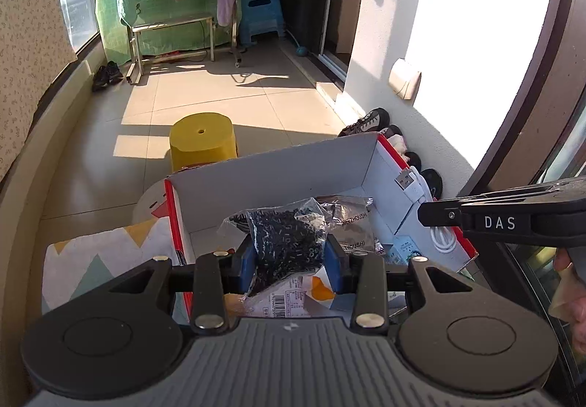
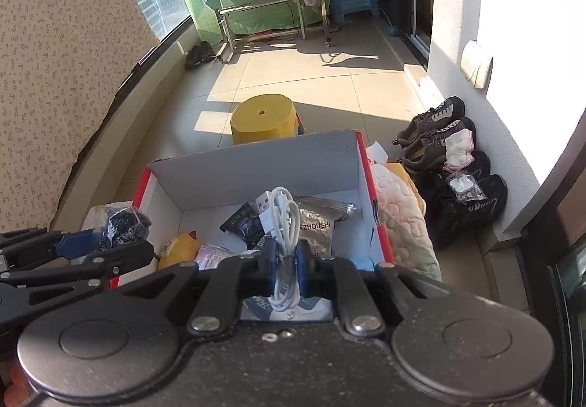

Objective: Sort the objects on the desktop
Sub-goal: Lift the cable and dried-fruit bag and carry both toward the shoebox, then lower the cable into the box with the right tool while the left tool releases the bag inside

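Observation:
My left gripper [image 1: 289, 260] is shut on a clear bag of small black parts [image 1: 289, 235], held over the near side of the open box [image 1: 278, 169]. In the right wrist view that bag [image 2: 122, 224] hangs at the box's left wall, with the left gripper [image 2: 91, 245] around it. My right gripper [image 2: 287, 260] is shut on a coiled white USB cable [image 2: 284, 224] above the box [image 2: 256, 158]. The cable's plug [image 1: 404, 181] shows at the right wall in the left wrist view. A silver packet [image 2: 316, 224], a dark sachet [image 2: 241, 224] and a yellow duck toy [image 2: 179, 249] lie inside.
A yellow stool [image 2: 262, 119] stands just beyond the box. Shoes [image 2: 439, 136] line the wall at the right, one with a small clear bag [image 2: 465, 187] on it. A quilted pad [image 2: 399, 209] lies right of the box, a patterned cushion [image 1: 102, 260] to its left.

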The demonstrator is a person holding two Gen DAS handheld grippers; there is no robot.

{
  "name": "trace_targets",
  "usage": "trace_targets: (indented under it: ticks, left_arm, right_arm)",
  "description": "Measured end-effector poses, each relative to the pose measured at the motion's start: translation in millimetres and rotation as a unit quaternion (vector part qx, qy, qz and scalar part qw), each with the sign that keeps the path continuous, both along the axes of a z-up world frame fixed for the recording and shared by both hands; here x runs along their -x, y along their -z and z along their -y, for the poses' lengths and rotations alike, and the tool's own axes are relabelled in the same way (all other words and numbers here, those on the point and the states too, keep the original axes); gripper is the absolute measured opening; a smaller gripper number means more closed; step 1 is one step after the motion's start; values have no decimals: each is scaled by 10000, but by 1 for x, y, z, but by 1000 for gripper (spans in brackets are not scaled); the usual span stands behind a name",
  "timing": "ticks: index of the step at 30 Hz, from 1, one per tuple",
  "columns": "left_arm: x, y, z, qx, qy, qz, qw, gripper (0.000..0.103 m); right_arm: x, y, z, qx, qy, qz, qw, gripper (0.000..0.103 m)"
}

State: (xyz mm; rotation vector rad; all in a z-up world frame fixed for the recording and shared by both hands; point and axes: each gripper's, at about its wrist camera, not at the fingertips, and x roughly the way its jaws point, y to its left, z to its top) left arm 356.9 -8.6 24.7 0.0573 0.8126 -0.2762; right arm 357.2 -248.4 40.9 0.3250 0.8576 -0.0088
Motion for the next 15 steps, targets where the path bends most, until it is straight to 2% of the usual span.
trace_targets:
  ticks: [15]
  left_arm:
    - [-54, 52, 12, -229, 70, -449, 9987, 37]
  right_arm:
    - [-46, 50, 1, 118, 112, -406, 9990, 10]
